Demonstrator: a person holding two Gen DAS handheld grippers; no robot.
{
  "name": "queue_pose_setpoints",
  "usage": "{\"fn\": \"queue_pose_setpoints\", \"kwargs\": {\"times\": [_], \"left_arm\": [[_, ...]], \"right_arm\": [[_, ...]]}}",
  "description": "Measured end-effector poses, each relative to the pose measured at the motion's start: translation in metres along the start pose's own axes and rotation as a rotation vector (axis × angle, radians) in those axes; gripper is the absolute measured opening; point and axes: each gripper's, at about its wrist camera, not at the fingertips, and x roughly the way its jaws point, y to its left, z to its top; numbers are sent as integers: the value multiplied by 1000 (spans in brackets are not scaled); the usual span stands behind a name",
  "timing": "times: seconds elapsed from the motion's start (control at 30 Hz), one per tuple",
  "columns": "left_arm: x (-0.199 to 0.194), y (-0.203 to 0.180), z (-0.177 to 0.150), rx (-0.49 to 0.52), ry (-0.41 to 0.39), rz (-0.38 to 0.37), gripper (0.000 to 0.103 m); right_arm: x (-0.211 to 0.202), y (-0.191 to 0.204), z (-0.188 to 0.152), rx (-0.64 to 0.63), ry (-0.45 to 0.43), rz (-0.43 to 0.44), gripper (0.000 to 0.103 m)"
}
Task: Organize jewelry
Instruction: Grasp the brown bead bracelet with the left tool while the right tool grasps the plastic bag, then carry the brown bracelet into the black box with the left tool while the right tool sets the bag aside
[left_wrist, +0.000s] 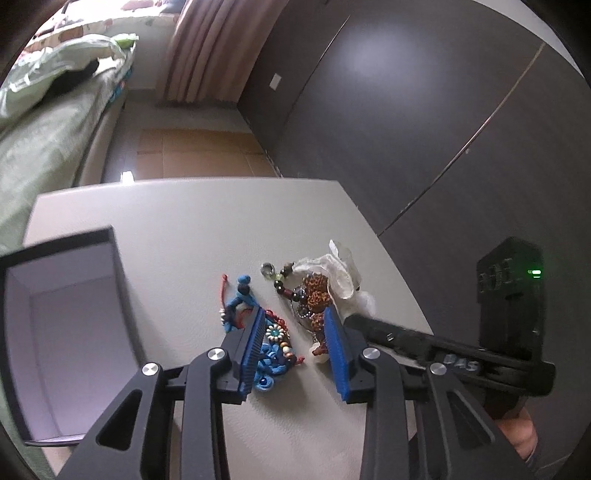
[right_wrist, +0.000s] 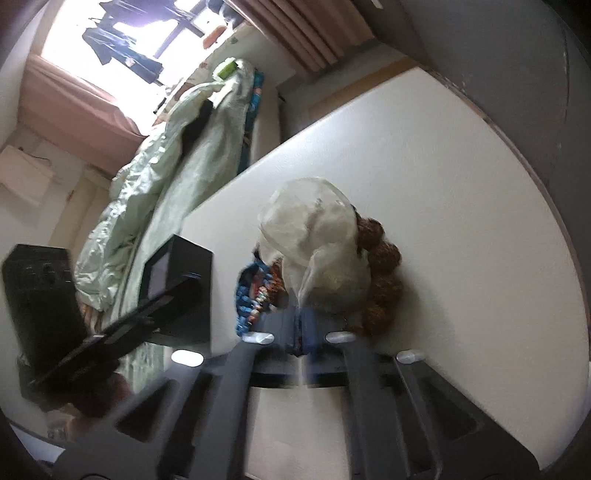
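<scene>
Left wrist view: left claw (left_wrist: 295, 343) half-open astride the blue cord bracelet (left_wrist: 271, 360) — right claw (right_wrist: 304, 325) shut on the sheer pouch (right_wrist: 317, 236), which may drag the tangled beads (left_wrist: 314, 291).

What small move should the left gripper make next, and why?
Probably close the left gripper on the blue jewelry: its fingers stand apart around the pile, nothing gripped, and the open box waits beside it.

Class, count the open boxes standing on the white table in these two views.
1. The black box with a pale lining stands at the table's left edge, left of the jewelry pile; nothing suggests another is hidden.
</scene>
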Motion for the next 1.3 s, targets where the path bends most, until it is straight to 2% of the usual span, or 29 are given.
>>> {"fn": "queue_pose_setpoints", "kwargs": {"times": [0.13,0.33,0.47,0.67,0.7,0.73,0.77,0.83,1.03,1.3], "left_arm": [[15,-1,0,-12,35,-34,31],[31,-6,2,-28,64,-31,31],[41,-16,5,0,78,10,32],[61,-25,7,35,123,84,32],[65,-26,7,36,132,89,30],[67,-28,7,42,133,93,18],[67,-30,8,51,133,90,17],[64,-35,8,57,126,103,17],[37,-46,20,48,67,39,16],[-11,-56,37,45,-4,0,16]], "right_arm": [[-21,-7,2,29,-70,51,3],[-53,-12,6,51,-172,121,3],[-76,-17,8,43,-245,128,3],[-81,-21,9,66,-262,129,3],[-81,-19,9,67,-267,127,3],[-82,-20,10,73,-273,130,3],[-82,-21,10,77,-275,132,3],[-84,-25,11,91,-282,142,3],[-88,-27,14,112,-310,175,3],[-90,-15,16,93,-349,246,3]]}}
